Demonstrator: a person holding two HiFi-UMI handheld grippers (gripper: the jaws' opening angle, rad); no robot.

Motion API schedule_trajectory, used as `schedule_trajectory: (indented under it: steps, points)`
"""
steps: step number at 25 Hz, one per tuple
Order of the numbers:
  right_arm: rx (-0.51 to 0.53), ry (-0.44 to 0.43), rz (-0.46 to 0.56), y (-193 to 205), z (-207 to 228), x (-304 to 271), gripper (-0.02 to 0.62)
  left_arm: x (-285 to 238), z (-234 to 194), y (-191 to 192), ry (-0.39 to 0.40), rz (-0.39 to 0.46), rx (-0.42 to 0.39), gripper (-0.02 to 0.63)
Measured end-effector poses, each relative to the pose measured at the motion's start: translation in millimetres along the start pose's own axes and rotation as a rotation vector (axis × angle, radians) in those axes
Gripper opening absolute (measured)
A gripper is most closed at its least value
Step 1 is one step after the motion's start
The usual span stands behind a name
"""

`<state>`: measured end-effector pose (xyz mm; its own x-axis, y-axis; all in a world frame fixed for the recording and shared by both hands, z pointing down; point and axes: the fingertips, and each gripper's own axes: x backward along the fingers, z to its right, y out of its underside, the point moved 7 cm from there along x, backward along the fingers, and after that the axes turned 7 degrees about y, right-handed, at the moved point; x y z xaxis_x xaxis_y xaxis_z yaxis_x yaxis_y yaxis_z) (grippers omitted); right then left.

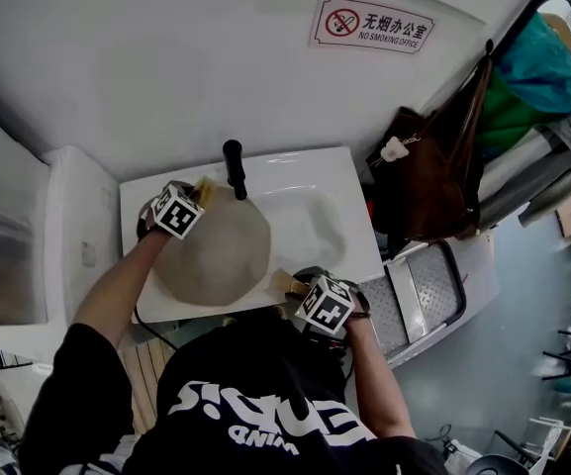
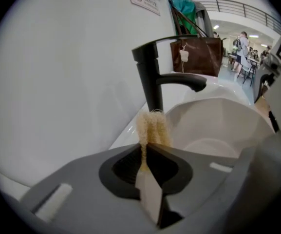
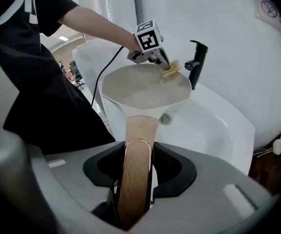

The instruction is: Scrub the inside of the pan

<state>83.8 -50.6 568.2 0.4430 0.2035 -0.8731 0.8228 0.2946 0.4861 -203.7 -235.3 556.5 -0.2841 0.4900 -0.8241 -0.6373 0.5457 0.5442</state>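
Observation:
A pale beige pan (image 1: 216,248) is held over the white sink (image 1: 305,191), its inside facing up. Its wooden handle (image 3: 136,162) runs between the jaws of my right gripper (image 3: 133,199), which is shut on it at the sink's front edge. My left gripper (image 1: 188,206) is shut on a tan loofah scrubber (image 2: 152,128). The scrubber (image 3: 171,68) rests at the pan's far rim (image 3: 177,79), near the black faucet (image 1: 235,167). In the left gripper view the scrubber sticks up between the closed jaws.
The black faucet (image 2: 155,74) stands just behind the scrubber. A white appliance (image 1: 62,226) adjoins the sink on the left. A brown bag (image 1: 438,161) and hanging clothes (image 1: 532,77) are to the right, with a step stool (image 1: 419,300) below. A wall runs behind the sink.

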Motion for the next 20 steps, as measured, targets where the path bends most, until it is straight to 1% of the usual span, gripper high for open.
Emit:
schedule_trajectory:
  steps: [3, 7, 9, 11, 14, 15, 20]
  points:
    - [0.000, 0.003, -0.001, 1, 1, 0, 0.163, 9, -6, 5, 0.004, -0.040, -0.058, 0.029]
    - [-0.005, 0.002, 0.000, 1, 1, -2, 0.163, 17, -6, 17, 0.021, -0.106, -0.159, 0.029]
    - [-0.004, -0.001, 0.000, 0, 1, -2, 0.164, 21, -5, 26, 0.026, -0.140, -0.185, 0.029]
    - [-0.004, -0.001, 0.000, 0, 1, -1, 0.163, 25, -4, 34, 0.036, -0.182, -0.220, 0.029]
    - [-0.004, 0.002, 0.001, 0, 1, 0, 0.163, 32, 1, 44, 0.061, -0.250, -0.305, 0.029]
    - [-0.004, 0.002, 0.000, 0, 1, 0, 0.164, 35, 2, 47, 0.073, -0.269, -0.322, 0.029]
    - [-0.006, -0.003, 0.000, 0, 2, 1, 0.163, 47, 5, 56, 0.145, -0.321, -0.310, 0.029]
